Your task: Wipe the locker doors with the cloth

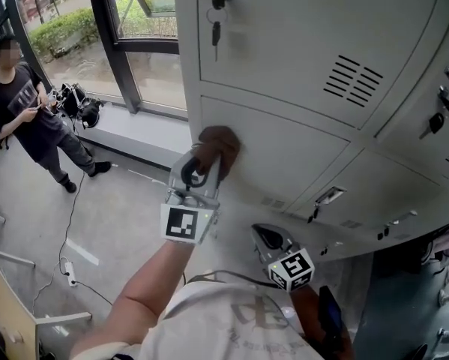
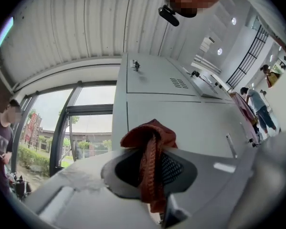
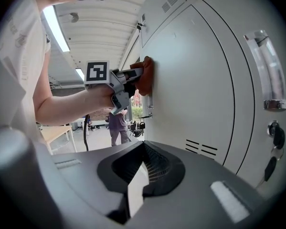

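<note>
Cloth (image 1: pixel 220 139), one, against locker door (image 1: pixel 284 152), left gripper (image 1: pixel 206 163)

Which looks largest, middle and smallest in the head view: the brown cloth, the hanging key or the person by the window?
1. person by the window
2. brown cloth
3. hanging key
Though farther off, the person looks largest.

I log the cloth (image 1: pixel 218 142) as rust-brown, ribbed knit. Locker doors (image 1: pixel 284 36) pale grey, black vent slots. Marker cube (image 1: pixel 185 223) black-and-white squares on left claw (image 1: pixel 208 160), grey.
</note>
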Available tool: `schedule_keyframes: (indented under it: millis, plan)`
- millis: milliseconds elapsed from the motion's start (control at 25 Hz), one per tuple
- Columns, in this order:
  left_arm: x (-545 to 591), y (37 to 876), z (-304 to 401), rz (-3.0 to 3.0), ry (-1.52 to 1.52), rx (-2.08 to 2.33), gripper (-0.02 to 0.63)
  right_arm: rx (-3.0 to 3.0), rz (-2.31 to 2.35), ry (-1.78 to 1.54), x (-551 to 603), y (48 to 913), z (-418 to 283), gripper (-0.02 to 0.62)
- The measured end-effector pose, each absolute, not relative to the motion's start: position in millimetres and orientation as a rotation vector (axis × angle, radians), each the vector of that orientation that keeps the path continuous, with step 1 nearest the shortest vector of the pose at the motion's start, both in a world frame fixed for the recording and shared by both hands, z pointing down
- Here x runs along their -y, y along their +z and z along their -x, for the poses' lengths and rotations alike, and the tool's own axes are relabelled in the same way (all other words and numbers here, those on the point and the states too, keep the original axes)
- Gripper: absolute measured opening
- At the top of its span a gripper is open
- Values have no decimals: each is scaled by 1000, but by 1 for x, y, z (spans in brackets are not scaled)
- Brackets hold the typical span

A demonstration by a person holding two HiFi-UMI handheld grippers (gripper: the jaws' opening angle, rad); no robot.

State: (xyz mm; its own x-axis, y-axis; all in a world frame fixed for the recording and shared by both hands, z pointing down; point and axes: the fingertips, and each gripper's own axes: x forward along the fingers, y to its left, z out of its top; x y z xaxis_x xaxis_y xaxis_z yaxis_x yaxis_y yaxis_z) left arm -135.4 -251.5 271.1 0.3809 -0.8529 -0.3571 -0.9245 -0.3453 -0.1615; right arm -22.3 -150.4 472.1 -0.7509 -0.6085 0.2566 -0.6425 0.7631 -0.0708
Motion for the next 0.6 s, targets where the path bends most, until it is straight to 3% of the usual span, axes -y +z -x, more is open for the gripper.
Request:
schedule_keyframes:
  millis: [600]
  plan:
    - [251,215,165,2248,550,-1552,71,2749,-976,209,148,473,19,8]
